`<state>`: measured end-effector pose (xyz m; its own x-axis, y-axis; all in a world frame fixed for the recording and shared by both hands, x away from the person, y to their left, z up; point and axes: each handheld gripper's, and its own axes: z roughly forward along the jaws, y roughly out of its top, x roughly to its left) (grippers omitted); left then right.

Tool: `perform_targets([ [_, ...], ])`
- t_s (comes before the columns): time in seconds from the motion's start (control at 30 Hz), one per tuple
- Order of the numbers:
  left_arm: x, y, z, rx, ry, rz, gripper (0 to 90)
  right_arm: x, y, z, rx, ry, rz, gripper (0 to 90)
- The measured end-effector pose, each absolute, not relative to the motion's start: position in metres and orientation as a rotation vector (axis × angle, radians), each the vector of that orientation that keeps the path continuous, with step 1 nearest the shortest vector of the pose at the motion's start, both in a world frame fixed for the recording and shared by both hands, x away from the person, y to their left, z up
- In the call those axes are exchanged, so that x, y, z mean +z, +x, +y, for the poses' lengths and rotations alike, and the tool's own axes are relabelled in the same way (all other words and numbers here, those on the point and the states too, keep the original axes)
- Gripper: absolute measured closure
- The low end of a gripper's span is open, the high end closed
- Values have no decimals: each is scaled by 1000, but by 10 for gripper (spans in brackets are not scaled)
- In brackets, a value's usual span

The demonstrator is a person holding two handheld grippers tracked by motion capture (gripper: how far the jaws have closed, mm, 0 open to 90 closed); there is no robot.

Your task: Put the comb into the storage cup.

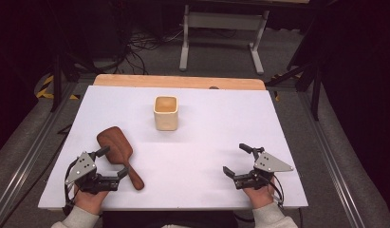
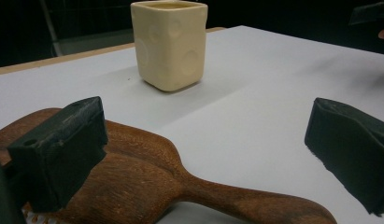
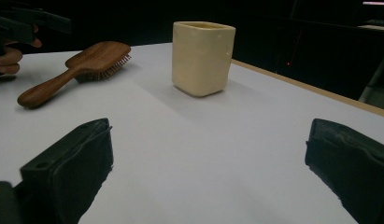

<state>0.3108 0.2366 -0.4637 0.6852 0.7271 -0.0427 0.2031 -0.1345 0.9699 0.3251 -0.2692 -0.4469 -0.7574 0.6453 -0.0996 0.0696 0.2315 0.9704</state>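
Hairbrush (image 1: 117,153) flat on tabletop (image 1: 207,156), near left, bristles down, ungrasped. Left tool (image 1: 105,164) wide open, straddling handle, no contact. Right tool (image 1: 238,159) wide open, empty. Cup (image 1: 165,113) far centre, upright. Grasp and placement pending.

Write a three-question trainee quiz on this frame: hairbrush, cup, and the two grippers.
1. True or false: the left gripper is shut on the wooden hairbrush.
2. Which way does the hairbrush lie? A) bristles down B) bristles up C) standing in the cup
3. Which gripper is nearer the hairbrush?

Key
1. False: its jaws stand wide open around the brush's neck, pads not pressing.
2. A: the right gripper view shows bristles against the white table; the cream cup stands upright, apart from the brush.
3. The left; the right gripper hovers open over bare table.
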Motion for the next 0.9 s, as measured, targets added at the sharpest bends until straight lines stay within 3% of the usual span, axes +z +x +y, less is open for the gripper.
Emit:
perform_targets([
  [0.9,-449,309,242,509,1695,741,53,-447,326,-270,1560,665,2021,15],
])
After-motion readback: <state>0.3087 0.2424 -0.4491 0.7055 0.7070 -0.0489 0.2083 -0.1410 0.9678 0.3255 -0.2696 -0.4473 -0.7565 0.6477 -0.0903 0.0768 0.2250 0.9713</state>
